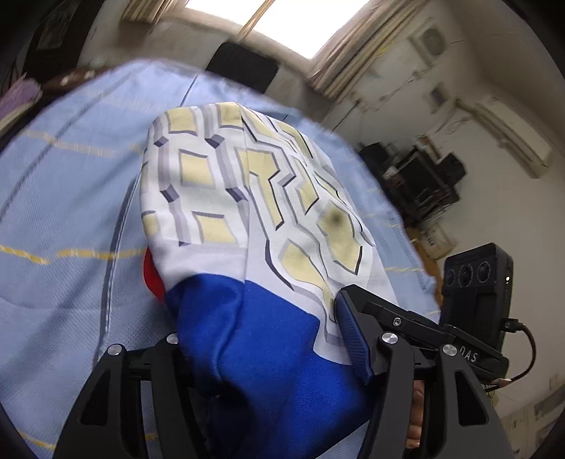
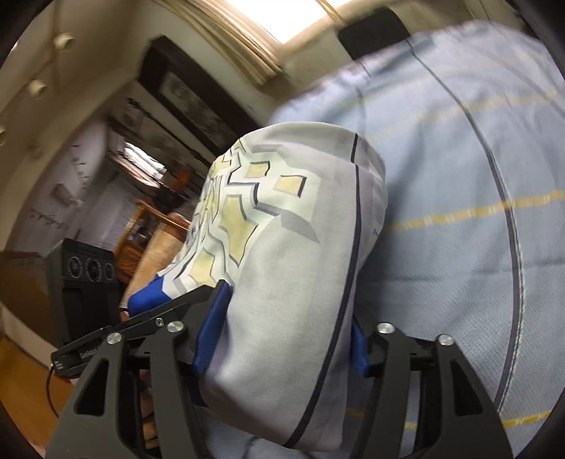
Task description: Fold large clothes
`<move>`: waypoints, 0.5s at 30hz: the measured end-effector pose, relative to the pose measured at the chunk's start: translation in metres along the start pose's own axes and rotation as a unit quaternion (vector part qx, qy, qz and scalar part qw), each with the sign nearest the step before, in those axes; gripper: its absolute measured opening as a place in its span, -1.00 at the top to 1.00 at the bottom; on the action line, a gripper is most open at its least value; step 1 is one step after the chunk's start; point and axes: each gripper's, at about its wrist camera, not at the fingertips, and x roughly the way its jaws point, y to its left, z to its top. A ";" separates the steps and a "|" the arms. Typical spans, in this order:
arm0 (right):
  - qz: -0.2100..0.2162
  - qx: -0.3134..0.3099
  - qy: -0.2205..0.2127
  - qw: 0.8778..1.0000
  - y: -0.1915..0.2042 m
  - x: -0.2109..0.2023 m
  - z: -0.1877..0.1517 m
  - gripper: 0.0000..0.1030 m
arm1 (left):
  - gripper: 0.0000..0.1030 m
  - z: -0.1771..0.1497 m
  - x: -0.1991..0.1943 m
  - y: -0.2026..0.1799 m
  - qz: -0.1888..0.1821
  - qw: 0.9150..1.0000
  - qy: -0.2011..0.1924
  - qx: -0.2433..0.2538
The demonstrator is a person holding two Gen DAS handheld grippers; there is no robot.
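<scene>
We see patterned garment [image 1: 226, 197] bunched between both grippers, over blue bedsheet [image 1: 63, 197]. Left gripper [image 1: 268, 346] clamped on blue-hem wad; right gripper [image 2: 282, 339] clamped on grey panel [image 2: 303, 282]. We judge fabric soft, light, floppy, slippery; best taken at hems or corners. Sheet edge near, open room beyond.

Bright ceiling window [image 1: 282, 21], white walls [image 1: 494, 212], dark shelf [image 1: 420, 180], wooden cabinet [image 2: 141, 240].
</scene>
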 end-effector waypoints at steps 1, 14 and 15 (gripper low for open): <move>-0.010 0.019 0.013 1.000 -0.012 0.009 0.000 -0.26 | -0.29 0.000 0.013 0.008 0.002 1.000 0.020 -0.014; -0.017 0.019 -0.030 0.999 -0.011 -0.022 -0.003 -0.58 | -0.63 -0.014 -0.009 -0.003 0.078 0.997 -0.015 -0.008; -0.020 0.011 -0.036 0.999 -0.006 -0.030 -0.006 -0.59 | -0.63 -0.016 -0.018 -0.010 0.085 0.996 -0.025 -0.001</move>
